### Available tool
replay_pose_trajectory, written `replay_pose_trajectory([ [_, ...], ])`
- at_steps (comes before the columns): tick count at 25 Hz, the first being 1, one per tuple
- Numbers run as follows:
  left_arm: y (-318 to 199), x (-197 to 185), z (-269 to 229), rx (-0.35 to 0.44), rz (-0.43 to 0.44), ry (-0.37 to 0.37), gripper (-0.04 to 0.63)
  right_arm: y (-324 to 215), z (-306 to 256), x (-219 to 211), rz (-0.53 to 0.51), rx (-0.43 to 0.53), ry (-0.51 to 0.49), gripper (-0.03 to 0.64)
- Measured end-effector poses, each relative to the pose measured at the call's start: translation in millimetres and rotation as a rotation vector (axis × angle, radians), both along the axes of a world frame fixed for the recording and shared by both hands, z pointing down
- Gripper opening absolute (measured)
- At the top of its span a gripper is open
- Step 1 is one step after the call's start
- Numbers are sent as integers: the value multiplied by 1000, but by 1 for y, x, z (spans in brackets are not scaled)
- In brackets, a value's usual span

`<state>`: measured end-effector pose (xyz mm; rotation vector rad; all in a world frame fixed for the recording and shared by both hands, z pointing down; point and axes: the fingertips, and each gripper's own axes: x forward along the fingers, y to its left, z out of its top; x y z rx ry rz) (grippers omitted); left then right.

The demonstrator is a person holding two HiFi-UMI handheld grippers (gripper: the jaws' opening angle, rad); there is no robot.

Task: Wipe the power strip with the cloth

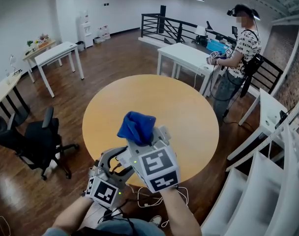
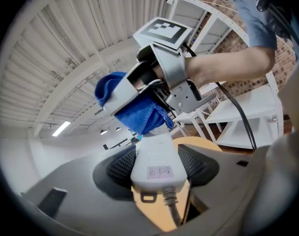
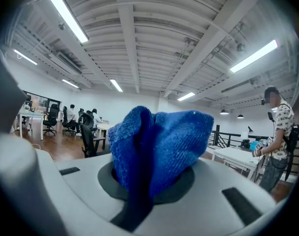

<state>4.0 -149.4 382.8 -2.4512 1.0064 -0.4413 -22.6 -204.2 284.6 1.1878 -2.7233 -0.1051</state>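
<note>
A white power strip [image 2: 156, 159] sits end-on between the jaws of my left gripper [image 2: 157, 167], which is shut on it; its grey cord [image 2: 172, 208] runs back toward the camera. A bunched blue cloth [image 3: 159, 149] fills the jaws of my right gripper [image 3: 154, 177], shut on it. In the left gripper view the cloth [image 2: 139, 113] rests against the strip's far end. From the head view both grippers hang over the round table's near edge. The cloth [image 1: 136, 126] sticks up from the right gripper [image 1: 145, 140], and the strip is hidden behind it.
The round wooden table [image 1: 189, 117] lies ahead. A black office chair [image 1: 37, 142] stands at the left and white shelving [image 1: 267, 181] at the right. White tables [image 1: 188, 57] are farther back, with a person [image 1: 238, 58] standing beside them. Cables [image 1: 149, 200] trail below my hands.
</note>
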Motion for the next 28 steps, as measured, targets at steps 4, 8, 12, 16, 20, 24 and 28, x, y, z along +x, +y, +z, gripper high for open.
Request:
replay_pose_trajectory([
  [4,-7,-7,4,-59,-21,78,282,-4,1,24,45,9,-45,55],
  [8,-12,-17,6,-121,-36,148,282,-5,9,50,89,-2,-105,55],
  [12,-17,-25,9,-189,-52,231,282,-1,19,72,125,9,-141,55],
  [16,-21,-31,16,-242,-68,292,282,1,35,89,155,3,-169,55],
  [20,-23,-30,24,-266,-68,301,282,2,46,92,167,-12,-167,55],
  [24,-32,-31,50,-332,-85,314,282,5,62,96,179,-32,-185,55],
  [28,-43,-31,101,-413,-103,293,282,15,94,108,205,-100,-196,55],
])
